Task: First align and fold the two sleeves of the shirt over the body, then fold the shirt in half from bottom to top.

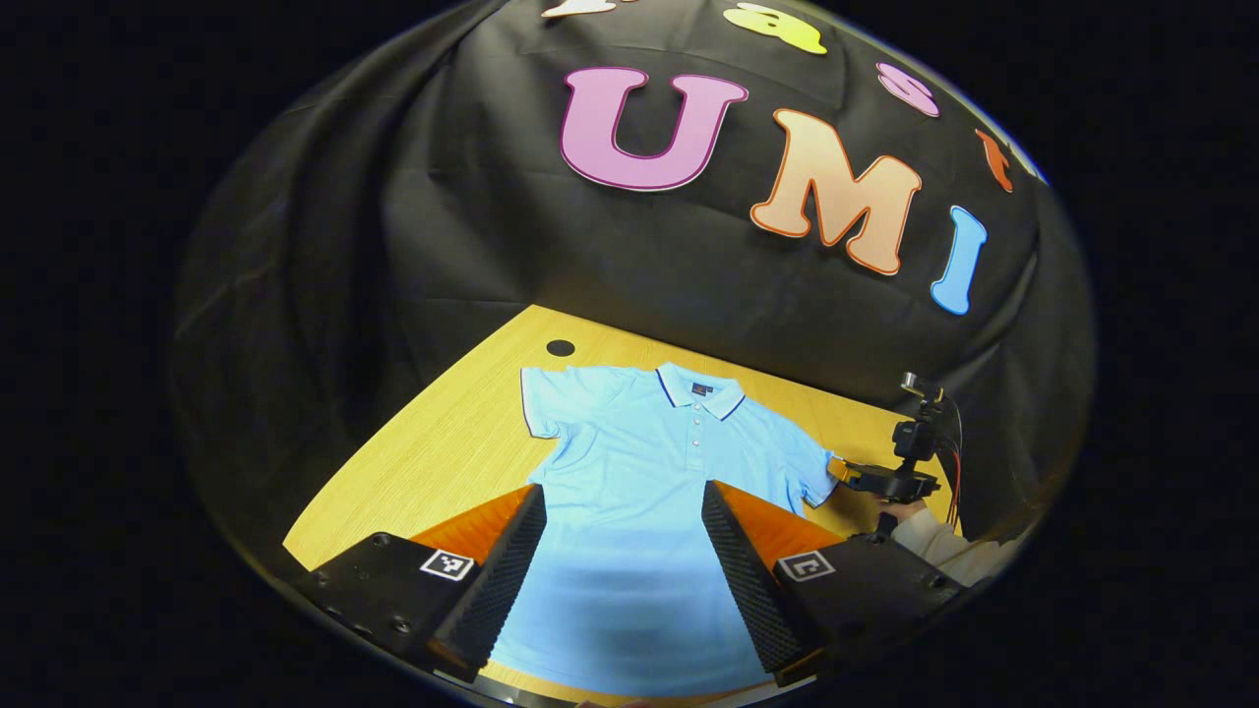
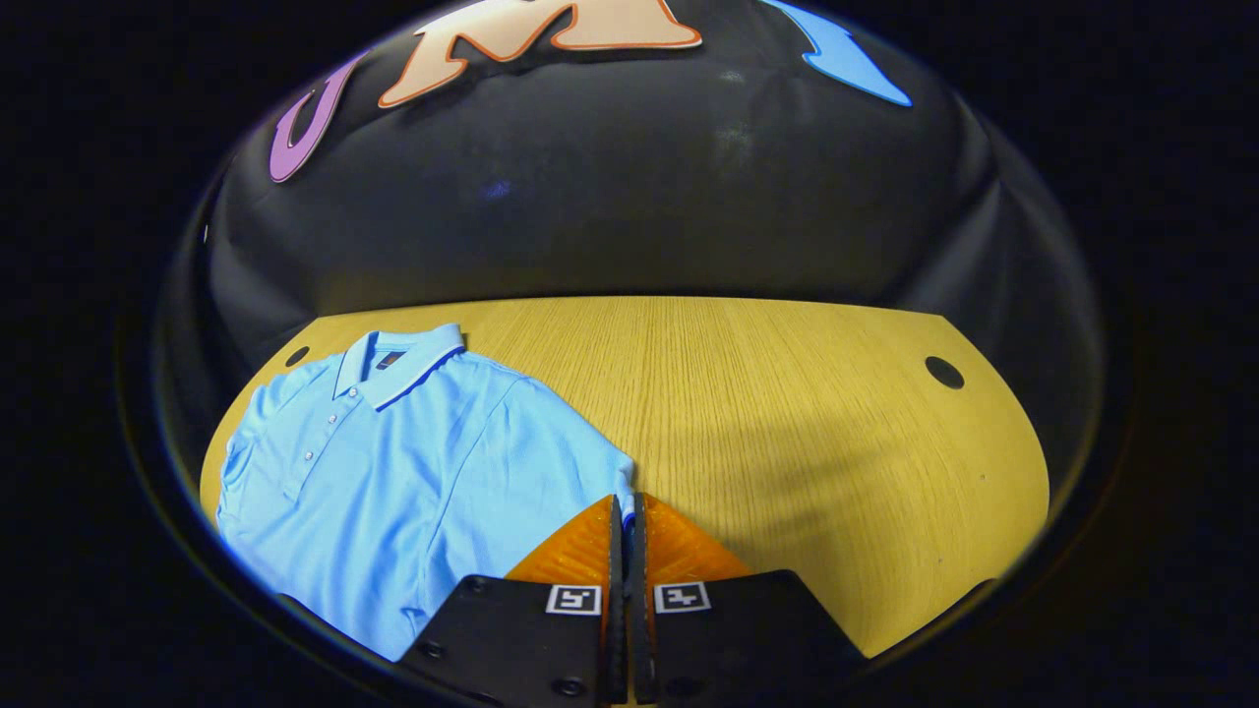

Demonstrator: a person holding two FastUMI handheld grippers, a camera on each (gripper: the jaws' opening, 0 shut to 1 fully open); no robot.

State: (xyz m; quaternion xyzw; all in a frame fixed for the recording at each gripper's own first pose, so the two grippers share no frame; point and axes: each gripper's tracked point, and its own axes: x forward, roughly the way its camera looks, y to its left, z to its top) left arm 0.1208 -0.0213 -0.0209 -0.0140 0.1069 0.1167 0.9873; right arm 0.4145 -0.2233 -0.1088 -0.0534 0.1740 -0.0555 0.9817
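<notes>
Fingers of the left claw (image 1: 622, 551) stand wide apart, hovering above the lower body of a light blue short-sleeved polo shirt (image 1: 639, 482), with cloth showing between them and nothing gripped. That shirt lies flat and face up on a yellow wood-grain tabletop (image 1: 443, 442), collar toward the booth's black cloth wall (image 1: 443, 226), both sleeves spread out to the sides and not yet folded. Its white collar (image 1: 700, 391) carries a dark stripe along the edge, and a row of small buttons runs down the placket. A small round dark hole (image 1: 561, 347) sits in the tabletop just beyond the shirt's far sleeve.

Fingers of the right claw (image 2: 624, 521) are pressed together, tips right at the hem of the nearer sleeve (image 2: 590, 457) (whether any cloth is pinched between them I cannot tell). In the left gripper view, this same claw reaches the sleeve edge at the shirt's right side, held by a hand (image 1: 910, 513) in a pale sleeve. Another round hole (image 2: 944, 372) marks the bare tabletop well off to the right.
</notes>
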